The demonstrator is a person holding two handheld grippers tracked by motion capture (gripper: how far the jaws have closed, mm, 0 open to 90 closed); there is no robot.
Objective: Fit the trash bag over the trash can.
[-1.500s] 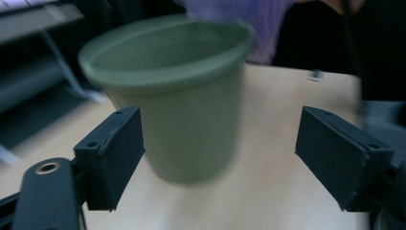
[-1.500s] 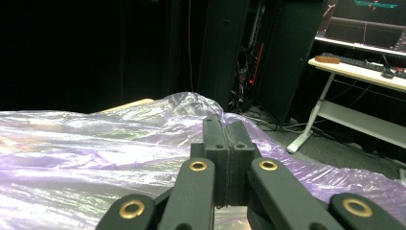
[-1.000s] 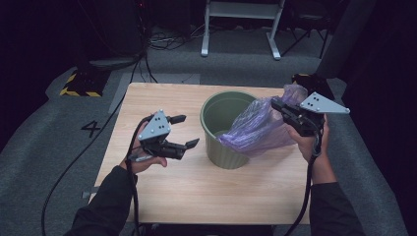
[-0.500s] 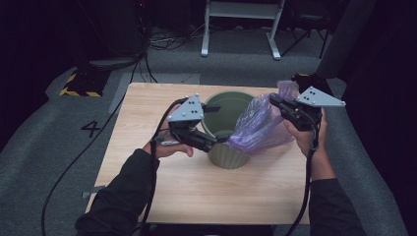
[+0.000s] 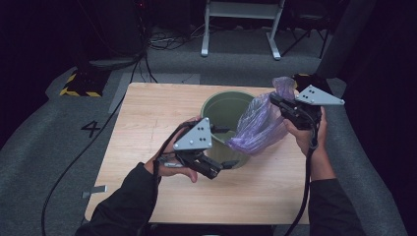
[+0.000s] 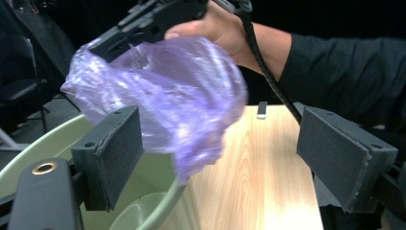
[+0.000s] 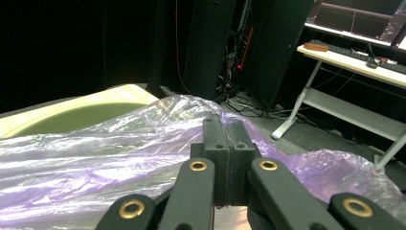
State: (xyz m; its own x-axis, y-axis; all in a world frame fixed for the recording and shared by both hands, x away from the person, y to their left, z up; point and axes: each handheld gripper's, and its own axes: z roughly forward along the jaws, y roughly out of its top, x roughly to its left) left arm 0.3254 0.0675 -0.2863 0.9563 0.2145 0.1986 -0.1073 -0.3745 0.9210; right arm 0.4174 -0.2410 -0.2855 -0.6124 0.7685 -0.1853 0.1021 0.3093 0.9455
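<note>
A pale green bin (image 5: 220, 104) stands upright on the wooden table (image 5: 147, 123). A crumpled purple plastic bag (image 5: 258, 129) hangs over the bin's right rim. My right gripper (image 5: 275, 101) is shut on the bag's upper end, and in the right gripper view its jaws (image 7: 229, 129) pinch the film of the bag (image 7: 95, 163) above the bin (image 7: 72, 120). My left gripper (image 5: 227, 147) is open at the bin's near side. In the left gripper view its wide pads (image 6: 115, 153) frame the bag's hanging end (image 6: 167, 96) without touching it, just above the bin's rim (image 6: 38, 148).
The table's left half and near edge are bare wood. Grey floor surrounds it, with a painted 4 (image 5: 91, 129), a yellow-and-black striped block (image 5: 78, 84) and cables at the left. A white frame's legs (image 5: 236, 24) stand behind.
My left gripper has swung from left of the bin to its near side, close under the bag's hanging end. The right gripper has kept the bag over the bin, almost still.
</note>
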